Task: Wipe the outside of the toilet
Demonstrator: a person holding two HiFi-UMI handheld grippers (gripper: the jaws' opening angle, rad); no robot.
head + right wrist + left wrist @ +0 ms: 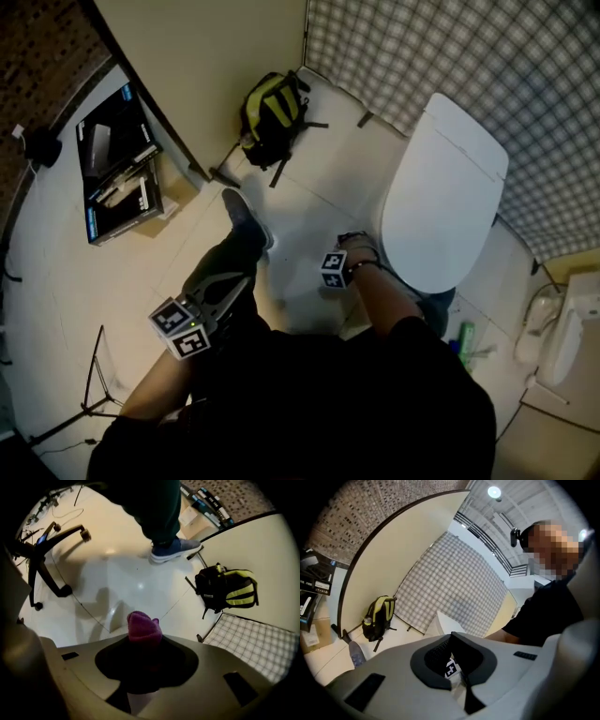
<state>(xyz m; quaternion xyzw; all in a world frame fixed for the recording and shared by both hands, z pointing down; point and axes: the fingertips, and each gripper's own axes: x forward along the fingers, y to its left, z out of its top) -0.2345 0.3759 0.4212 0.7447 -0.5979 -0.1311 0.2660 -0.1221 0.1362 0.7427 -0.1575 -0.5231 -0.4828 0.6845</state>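
Judging from the toilet [441, 197] first, its lid is down and the whole white shell has yet to be wiped, so I take the step in hand to be getting the cloth onto its outer side. A backpack [272, 117] lies on the floor well apart from the toilet, on its far left side, and should not get in my way. My left gripper [220, 291] hangs near my knee, well apart from the toilet, jaws pressed together on nothing; I would keep it clear there. My right gripper [345, 261] sits just beside the toilet's front left edge, below the lid rim, though I cannot tell whether it touches. Its own view looks away from the toilet across the floor, so I would turn it until the cloth faces the porcelain, then press lightly and sweep in long overlapping passes. A green bottle [466, 339] stands by the toilet's near side; I would steer round it. The purple cloth [144, 626] is pinched firmly in the right jaws, bunched just past their tips.
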